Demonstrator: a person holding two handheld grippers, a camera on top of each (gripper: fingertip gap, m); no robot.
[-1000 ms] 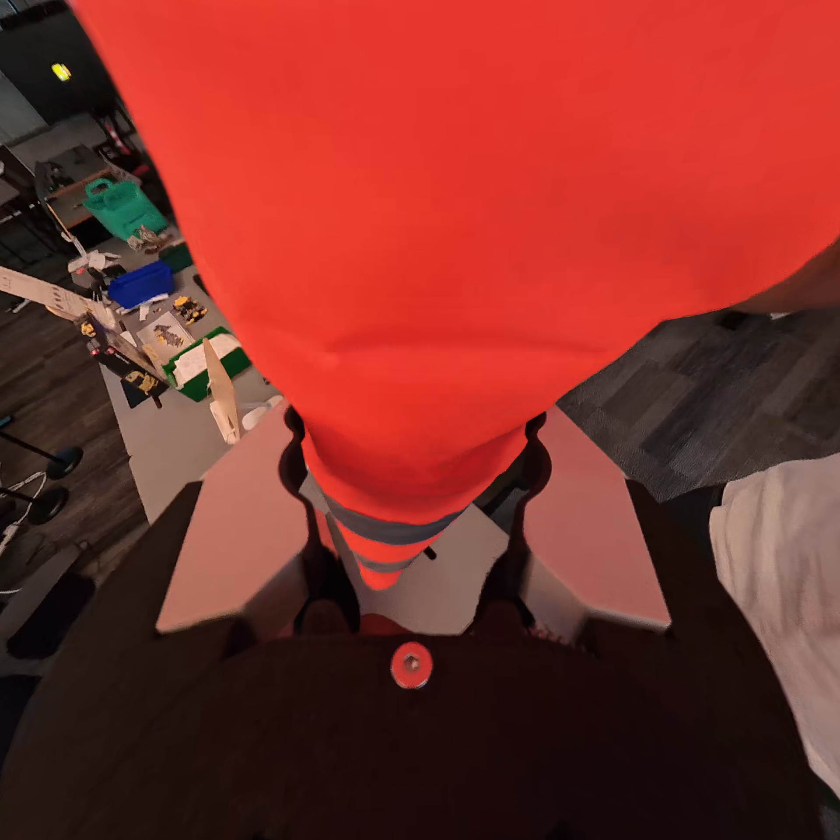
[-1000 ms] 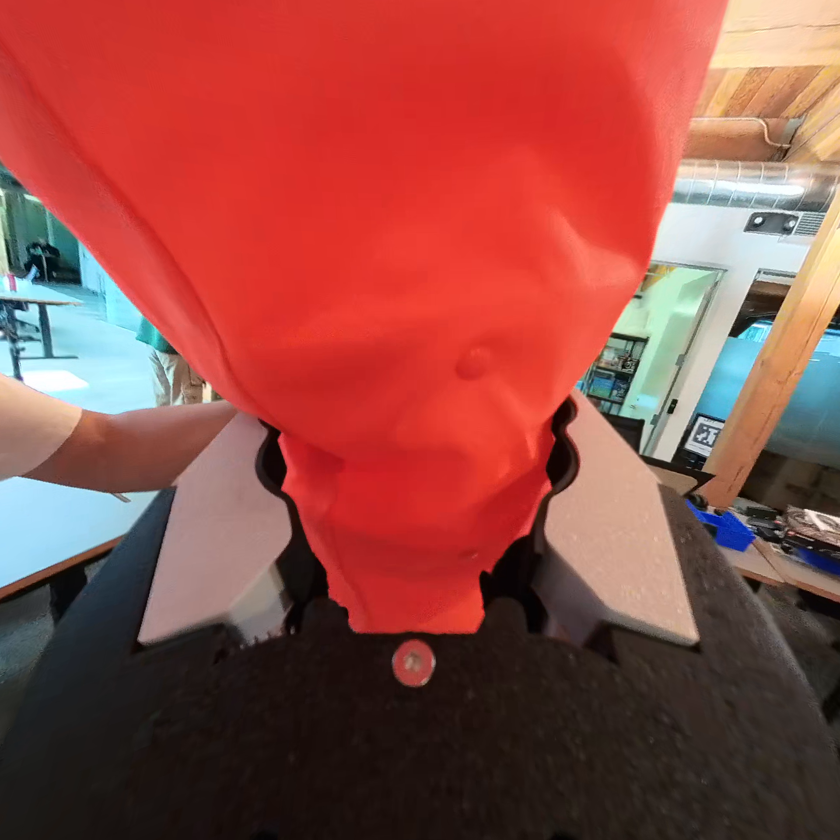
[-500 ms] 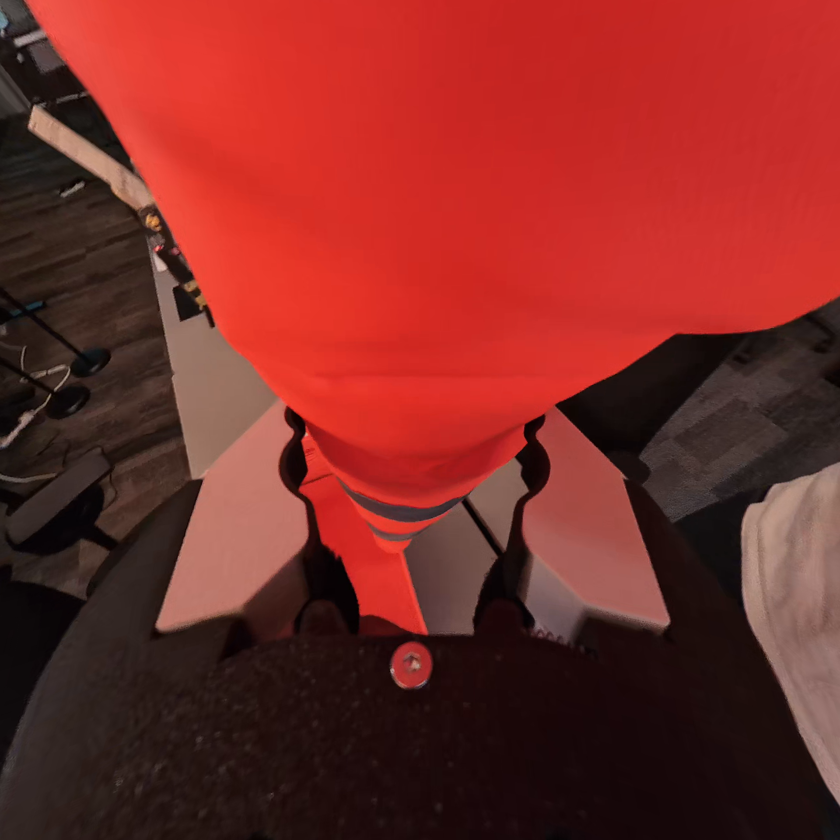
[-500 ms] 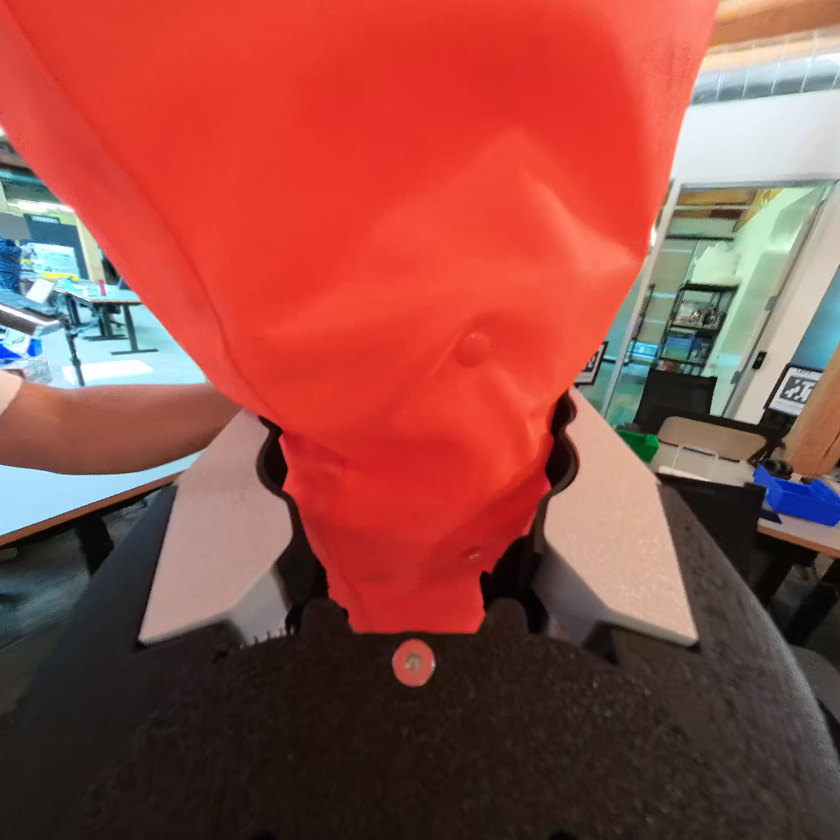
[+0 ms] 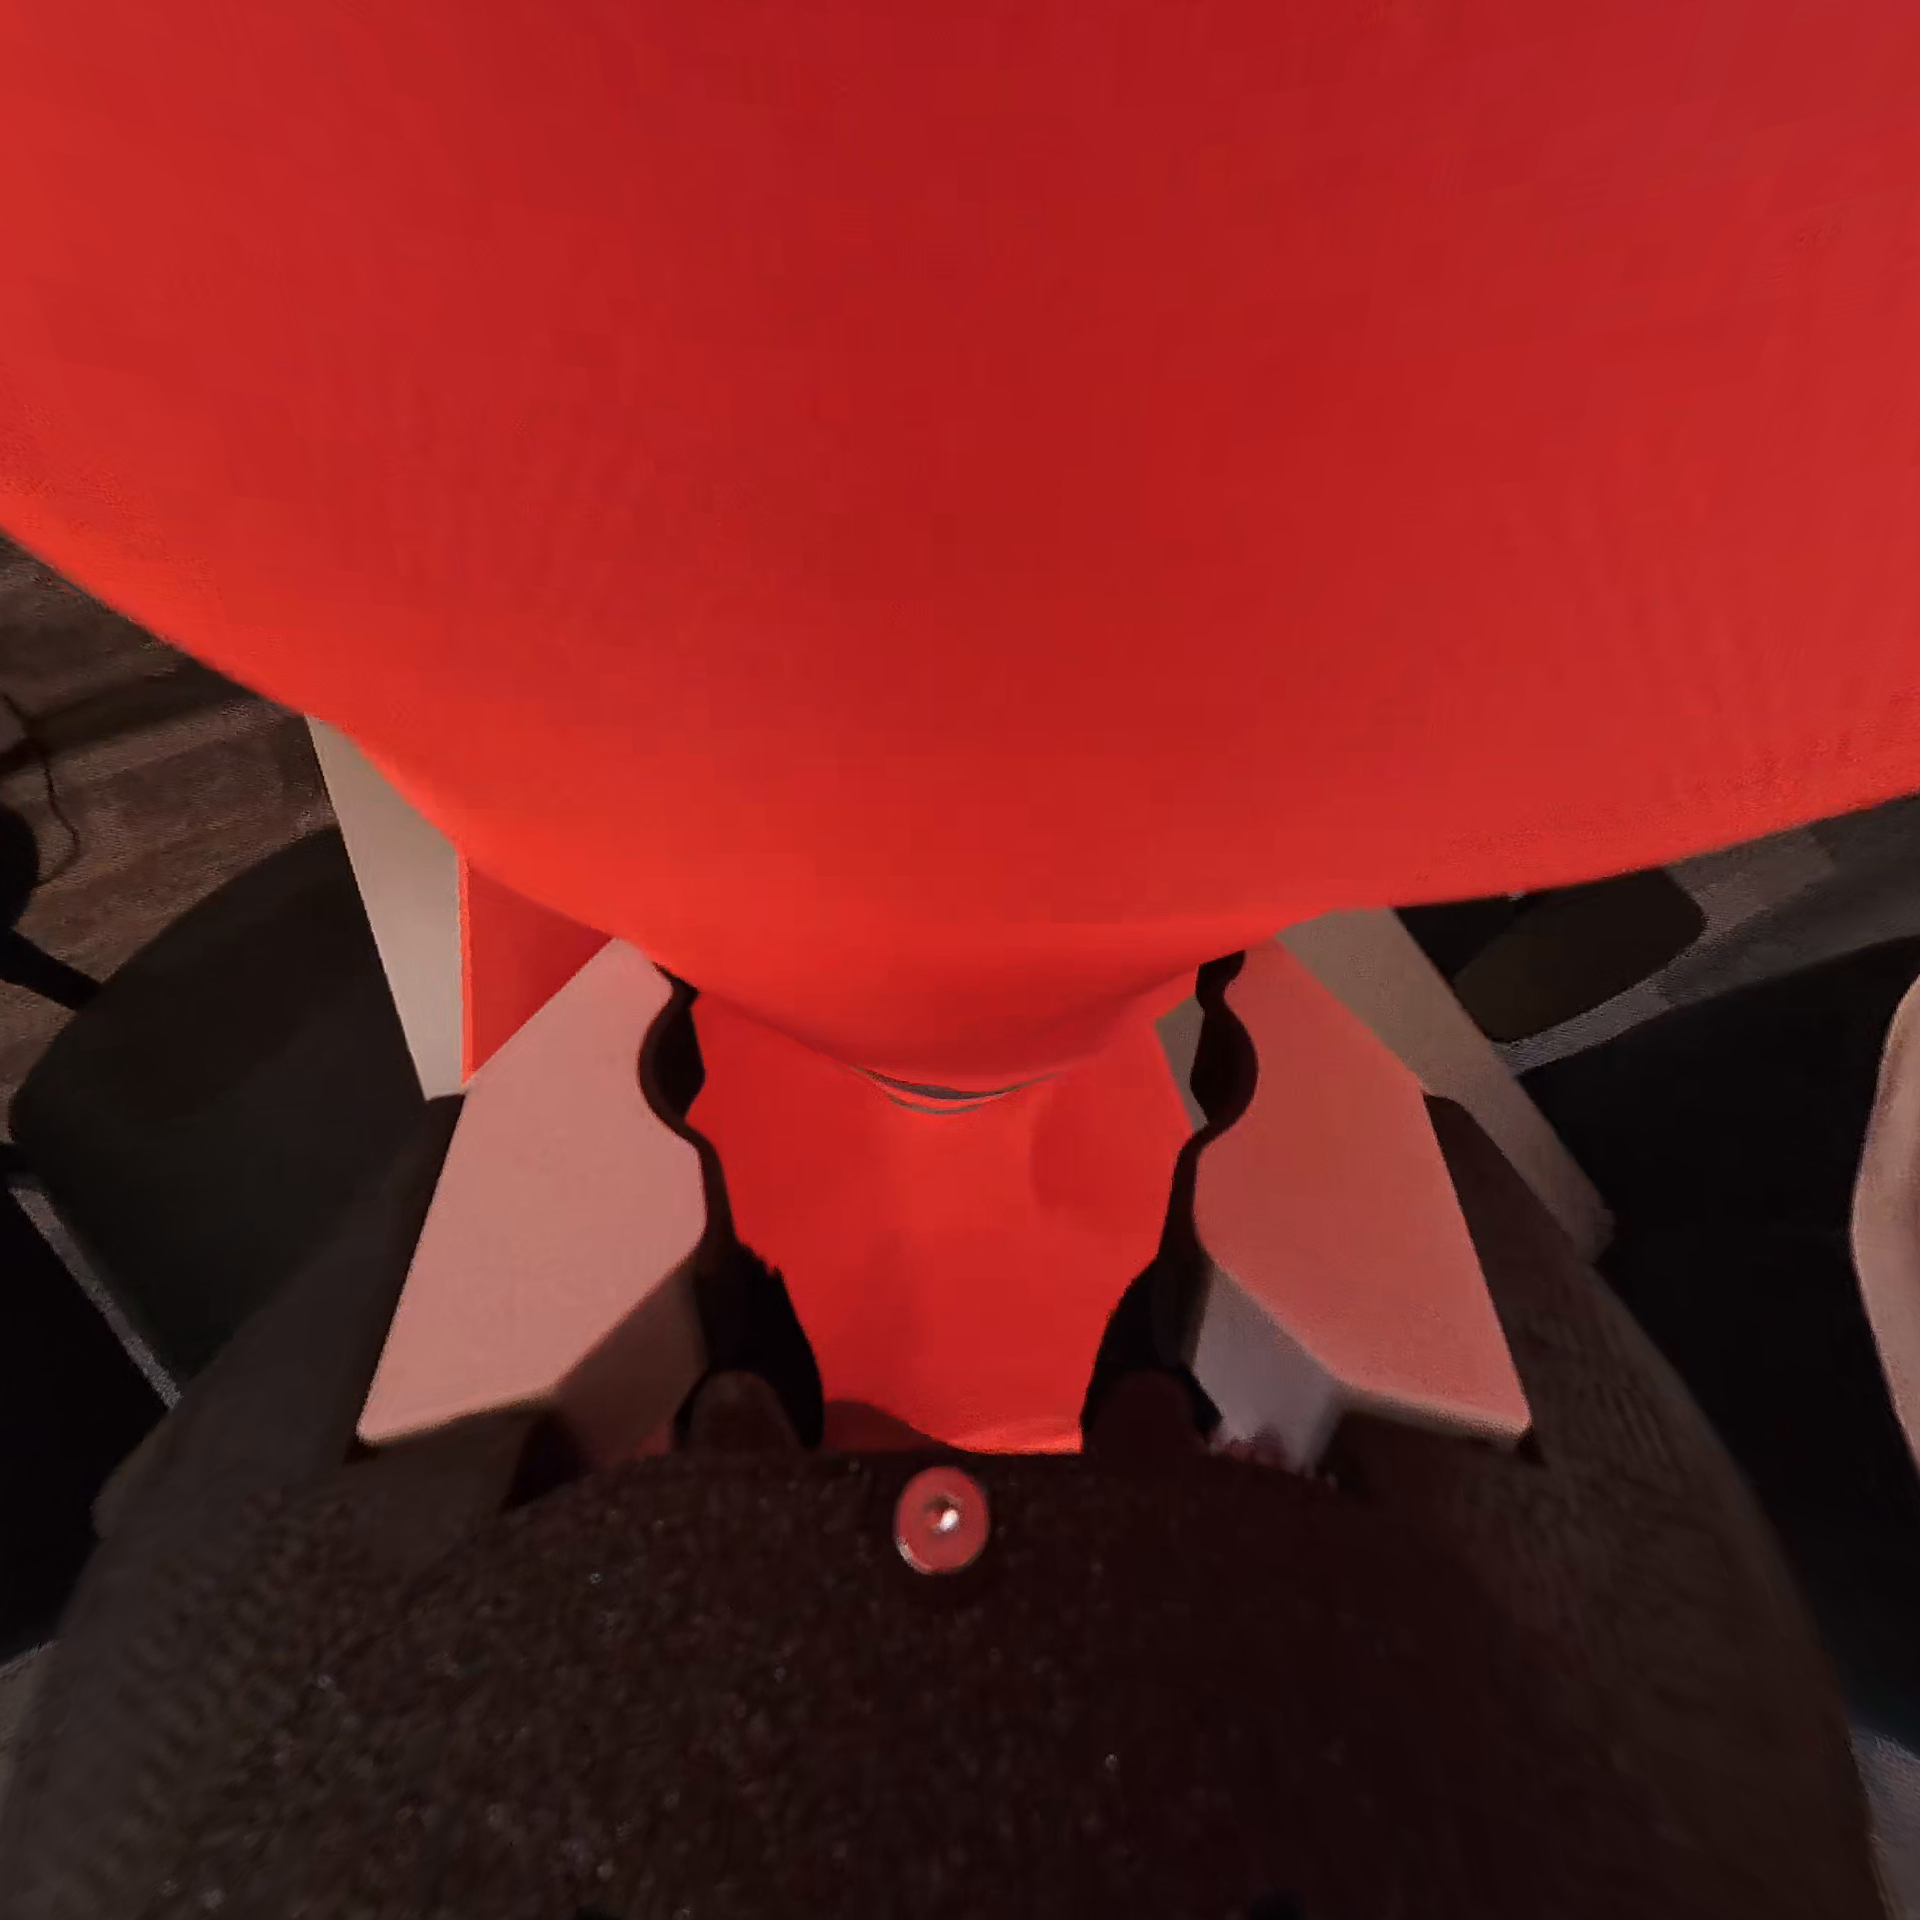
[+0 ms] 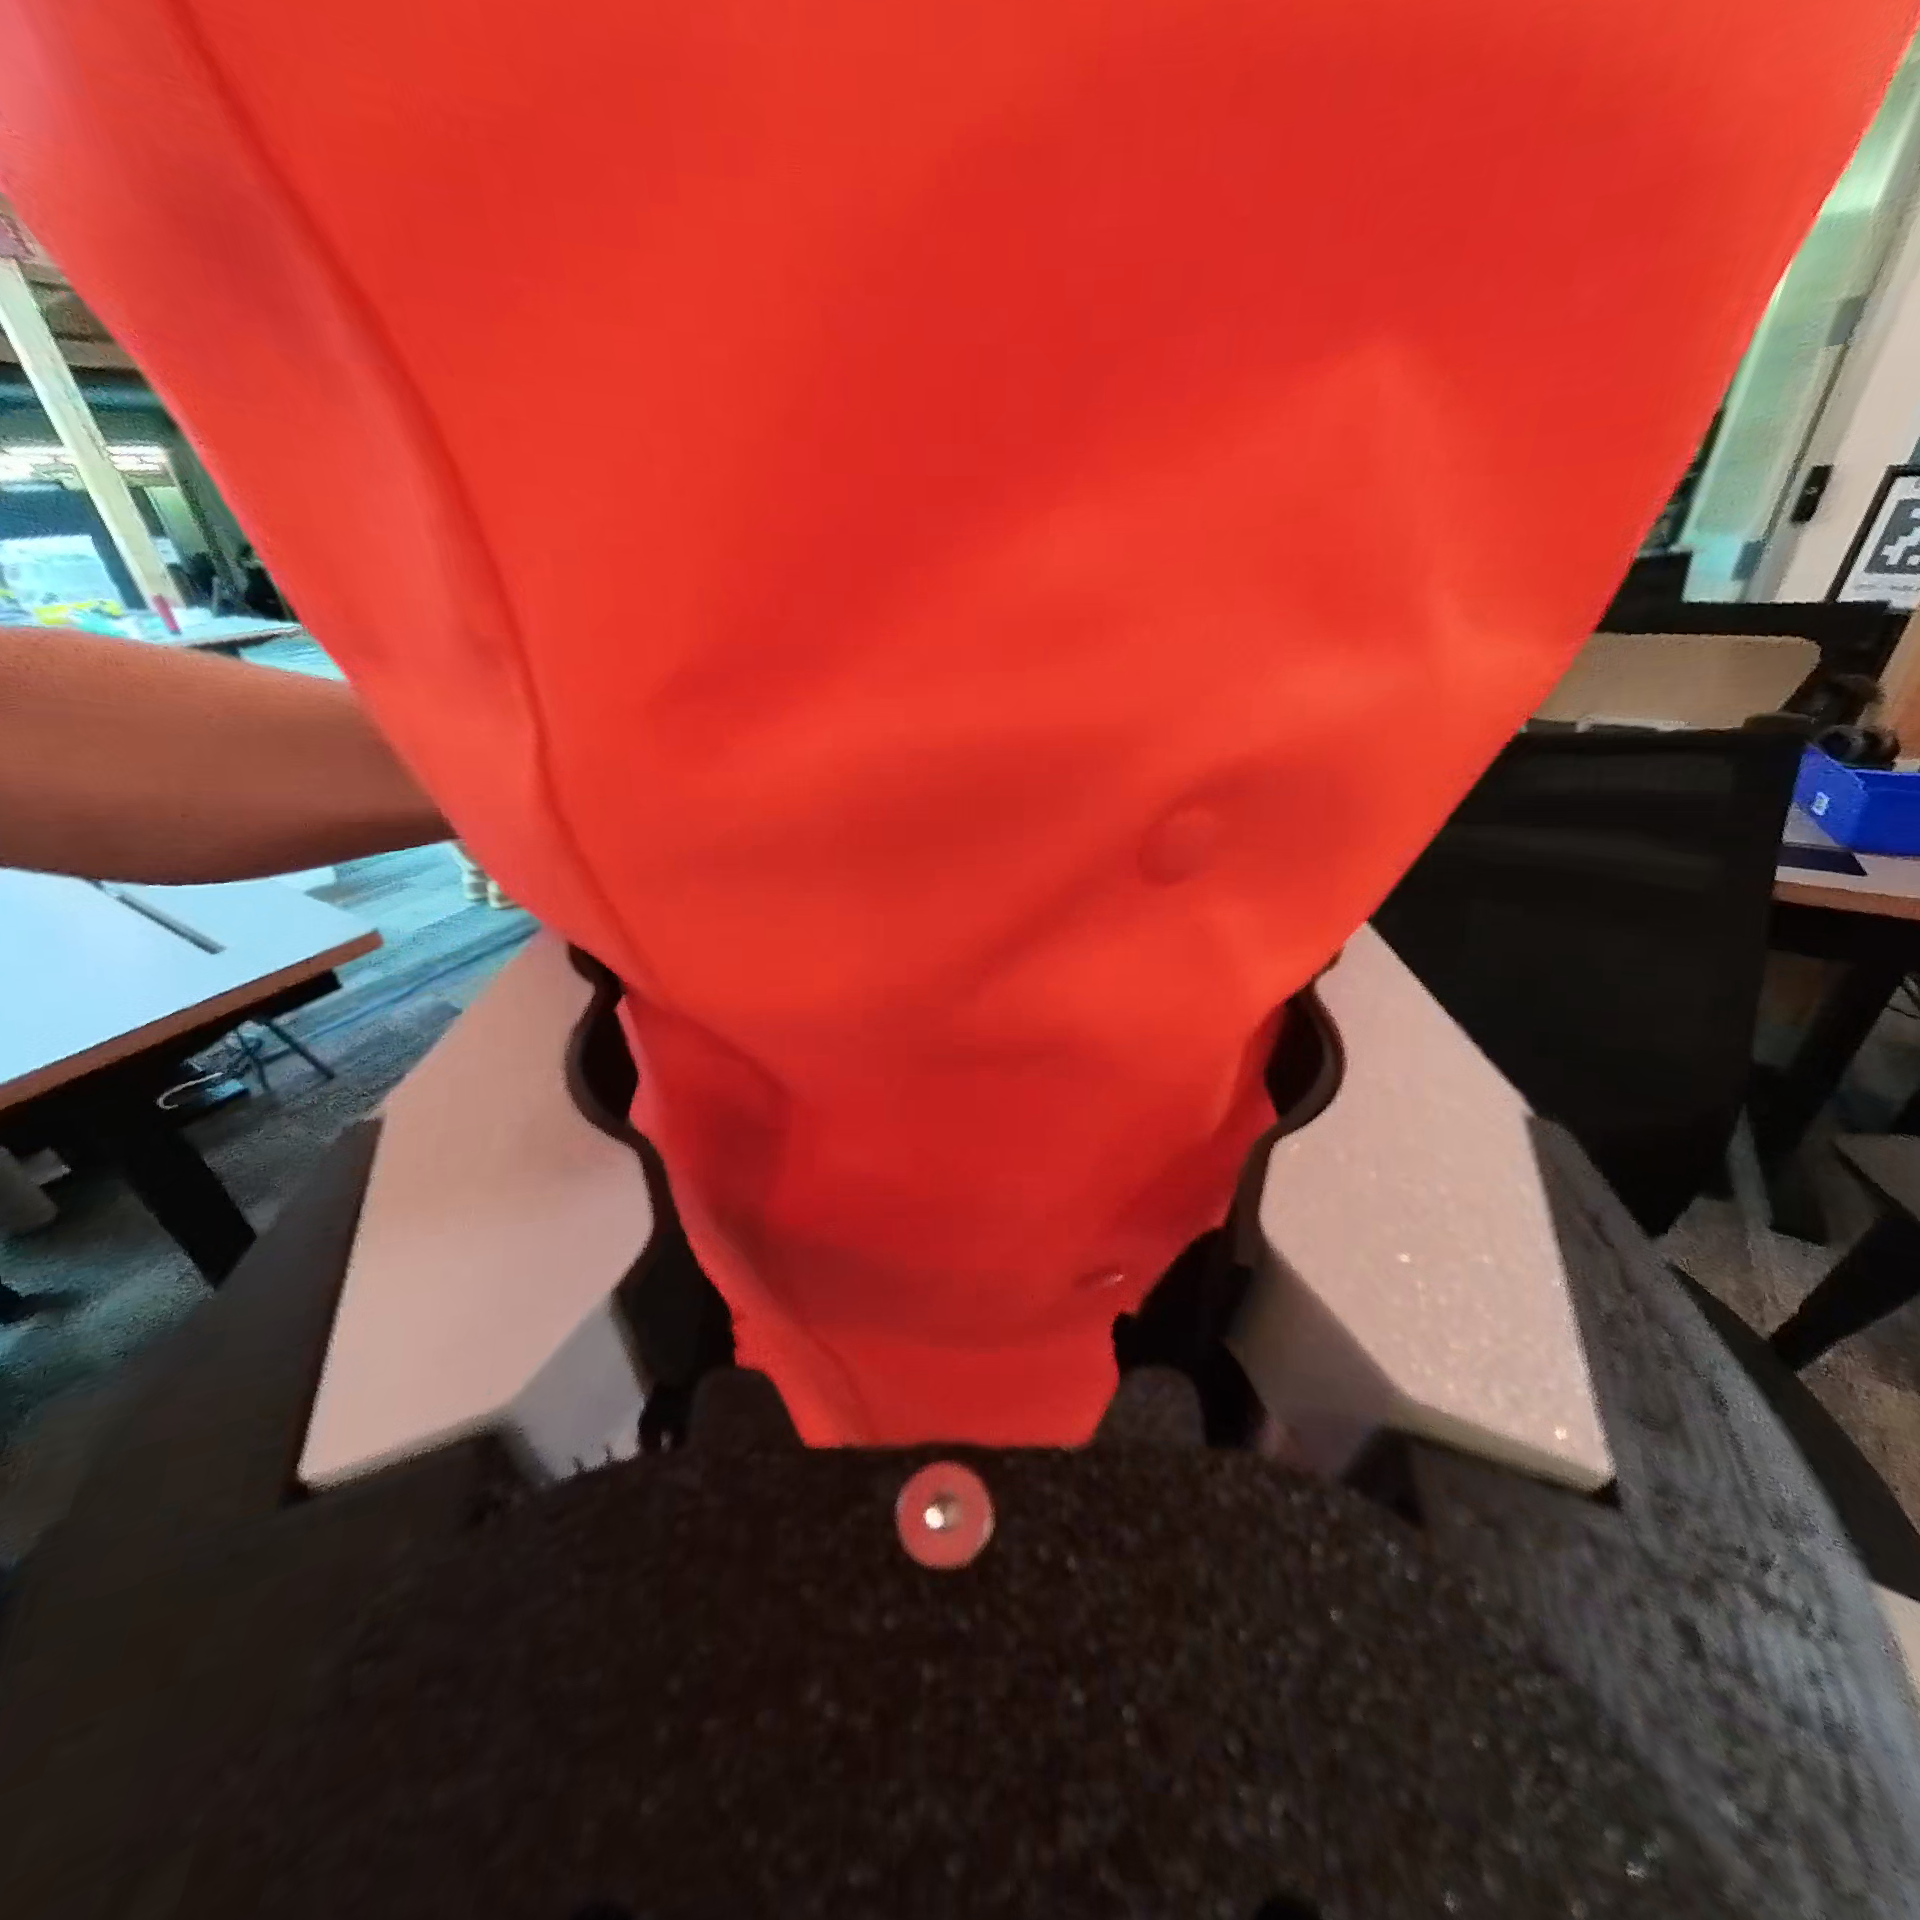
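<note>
Left gripper (image 5: 940,1174) and right gripper (image 6: 951,1164): the jaws of each pinch a bunched fold of the red-orange garment (image 6: 935,520), which fans out beyond them and blocks most of both views. Left of the garment: a bare forearm (image 6: 177,769), a white table (image 6: 125,956). Right: a blue bin (image 6: 1860,795).

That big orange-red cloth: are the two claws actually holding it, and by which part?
Yes. The orange-red fabric garment is pinched by both: the left gripper and the right gripper each clamp a bunched fold. Which part cannot be told.
</note>
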